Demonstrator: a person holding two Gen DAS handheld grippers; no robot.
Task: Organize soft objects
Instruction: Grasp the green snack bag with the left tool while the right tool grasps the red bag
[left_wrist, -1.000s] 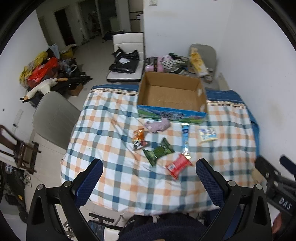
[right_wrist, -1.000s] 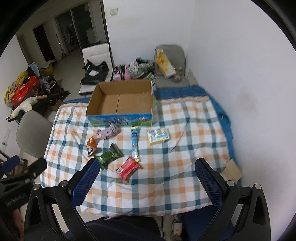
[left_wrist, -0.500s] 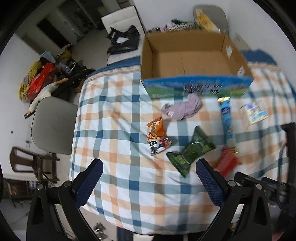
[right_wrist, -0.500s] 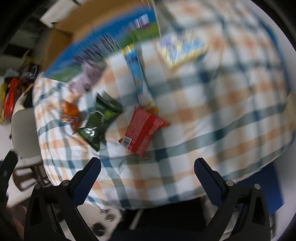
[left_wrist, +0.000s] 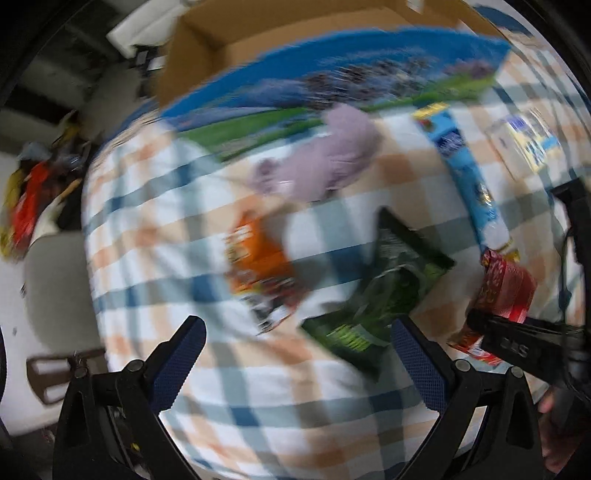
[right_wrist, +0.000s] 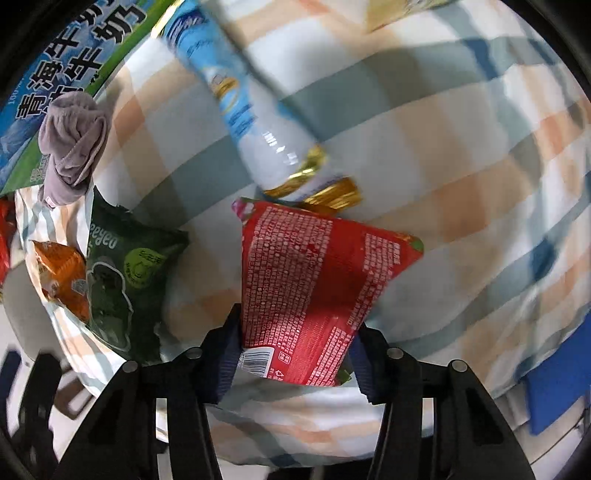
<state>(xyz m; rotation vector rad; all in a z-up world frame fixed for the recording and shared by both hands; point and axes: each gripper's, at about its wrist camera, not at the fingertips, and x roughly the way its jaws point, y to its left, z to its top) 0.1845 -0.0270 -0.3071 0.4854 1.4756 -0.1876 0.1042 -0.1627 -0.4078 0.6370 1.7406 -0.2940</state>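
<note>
Right gripper (right_wrist: 295, 354): fingers closed in on the near end of the glossy red foil snack packet (right_wrist: 310, 280), one pad against each side edge; packet lies on the cloth, not visibly lifted.
Left gripper (left_wrist: 295, 354): fingers spread wide, holding nothing, poised above the orange crinkled snack bag (left_wrist: 258, 258) and the dark green foil pouch (left_wrist: 384, 291). View heavily blurred.
Step in hand (judgement): securing the red packet for transfer to the open cardboard box with blue and green printed side (left_wrist: 332, 77) at the far edge of the table.
Method advice: squeeze only enough to pucker the film; an air-filled packet can slip or burst. Lift straight up to clear the long pale-blue tube-shaped wrapper (right_wrist: 236, 96), whose gold crimped end touches the red packet's far corner.
Materials: checked orange, blue and white tablecloth (right_wrist: 461, 129), soft and wrinkled; crumpled mauve fabric piece (right_wrist: 72, 147), limp, just beside the box; flat yellow-and-blue packet (left_wrist: 524, 140) further right.
</note>
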